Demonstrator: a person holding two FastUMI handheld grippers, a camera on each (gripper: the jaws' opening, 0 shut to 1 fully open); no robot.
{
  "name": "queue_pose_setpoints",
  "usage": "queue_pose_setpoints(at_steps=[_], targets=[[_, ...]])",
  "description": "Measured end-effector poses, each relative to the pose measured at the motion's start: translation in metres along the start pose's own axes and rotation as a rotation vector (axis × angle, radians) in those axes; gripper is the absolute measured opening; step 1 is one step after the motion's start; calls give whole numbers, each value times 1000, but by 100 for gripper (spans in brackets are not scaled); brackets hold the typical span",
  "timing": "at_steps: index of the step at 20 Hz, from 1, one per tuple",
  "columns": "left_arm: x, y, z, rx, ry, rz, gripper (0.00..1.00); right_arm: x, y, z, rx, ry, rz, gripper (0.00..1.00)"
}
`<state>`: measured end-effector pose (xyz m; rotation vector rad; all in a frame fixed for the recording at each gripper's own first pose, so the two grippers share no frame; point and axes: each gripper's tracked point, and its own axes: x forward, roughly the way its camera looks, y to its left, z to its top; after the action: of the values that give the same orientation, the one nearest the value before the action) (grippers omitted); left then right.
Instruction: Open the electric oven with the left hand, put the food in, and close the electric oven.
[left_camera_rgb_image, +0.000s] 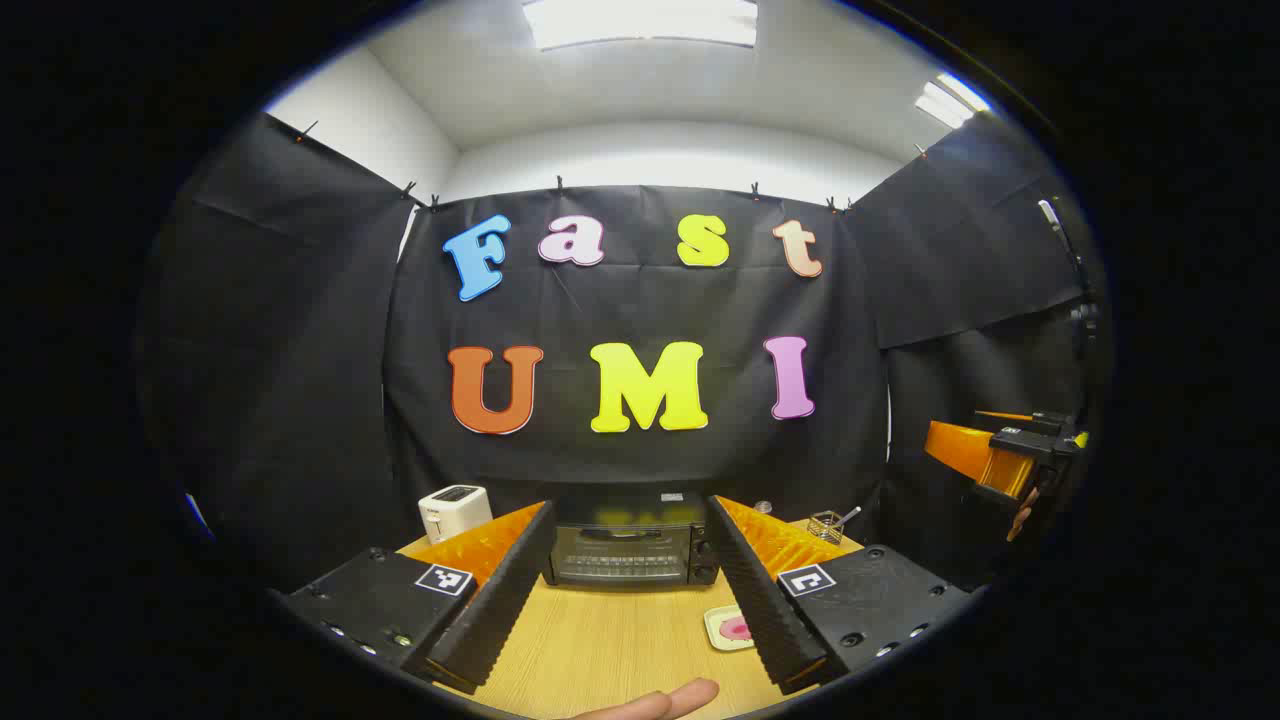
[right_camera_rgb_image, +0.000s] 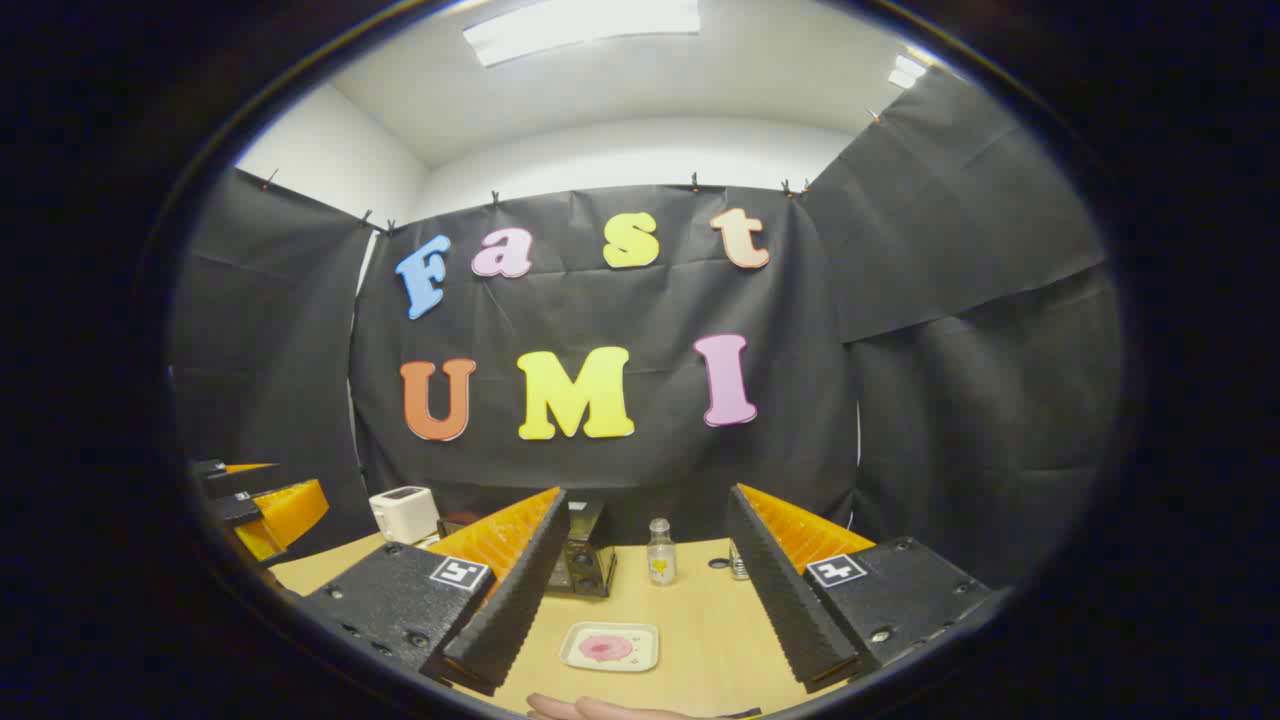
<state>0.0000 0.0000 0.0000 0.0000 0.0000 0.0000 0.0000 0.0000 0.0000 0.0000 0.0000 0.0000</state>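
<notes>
A black oven (left_camera_rgb_image: 633, 553) is seen at the back of a wooden counter (left_camera_rgb_image: 610, 640), its door closed. It sits straight ahead of the left tongs (left_camera_rgb_image: 630, 610), framed between their spread fingers and well apart from them; nothing is held. The oven is judged heavy and rigid. Its glass door is best taken by the bar handle along the top edge and swung down gently.

In the right gripper view, the food (right_camera_rgb_image: 605, 647), a pink piece on a small pale plate (right_camera_rgb_image: 610, 646), lies near the front of the counter, just ahead of the right tongs (right_camera_rgb_image: 640, 620). These are also spread and empty. The plate is judged light, stiff and perhaps slippery, so its rim should be pinched. A toaster (left_camera_rgb_image: 453, 511) stands left of the oven, a small bottle (right_camera_rgb_image: 659, 552) to its right.
</notes>
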Motion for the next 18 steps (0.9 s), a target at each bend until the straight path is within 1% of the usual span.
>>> queue_pose_setpoints(at_steps=[1,8,10,13,14,15,16,18], targets=[[0,0,-2,-2,1,-1,95,-1,0,0,1,-1,2,95],[8,6,-9,-13,2,13,95,-5,-6,0,16,-32,20,95],[17,8,-10,-5,-2,23,95,1,-16,-2,32,-43,-2,95],[39,12,-17,7,4,32,95,8,-27,-10,22,-30,-20,95],[49,12,-22,0,20,30,95,12,-33,-11,19,-29,-27,100],[60,12,-28,-12,38,22,95,15,-39,-11,11,-32,-41,100],[71,11,-33,-31,57,11,95,18,-46,-12,5,-36,-56,95],[98,13,-42,-58,87,6,95,20,-54,-14,15,-44,-66,95]])
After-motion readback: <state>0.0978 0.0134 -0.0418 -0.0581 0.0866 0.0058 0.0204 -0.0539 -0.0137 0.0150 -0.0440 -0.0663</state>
